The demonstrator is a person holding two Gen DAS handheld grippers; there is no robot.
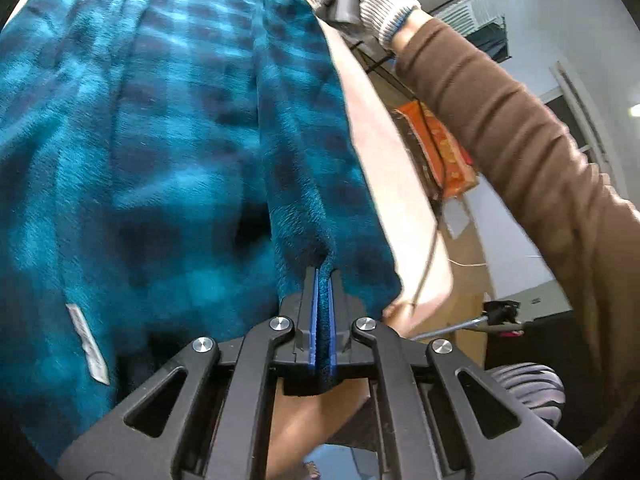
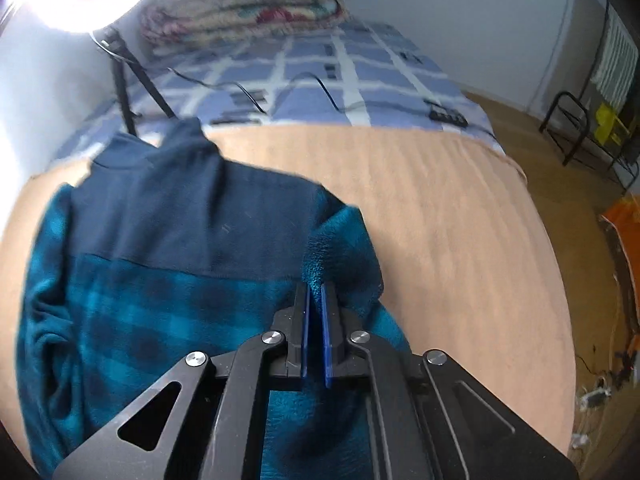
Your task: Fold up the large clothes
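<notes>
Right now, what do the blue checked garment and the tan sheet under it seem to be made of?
The blue checked garment looks like fleece, probably synthetic: soft, matte, with a fuzzy nap showing where the right claw pinches it. The tan sheet looks like a smooth woven cloth, matte, with faint ripples; its fibre cannot be told.

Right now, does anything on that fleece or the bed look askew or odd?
Mostly normal. The plaid fleece lies rumpled on the tan sheet, its right edge bunched at the right gripper. The left gripper pinches another fold. Black cables trail across the checked bedspread.
</notes>
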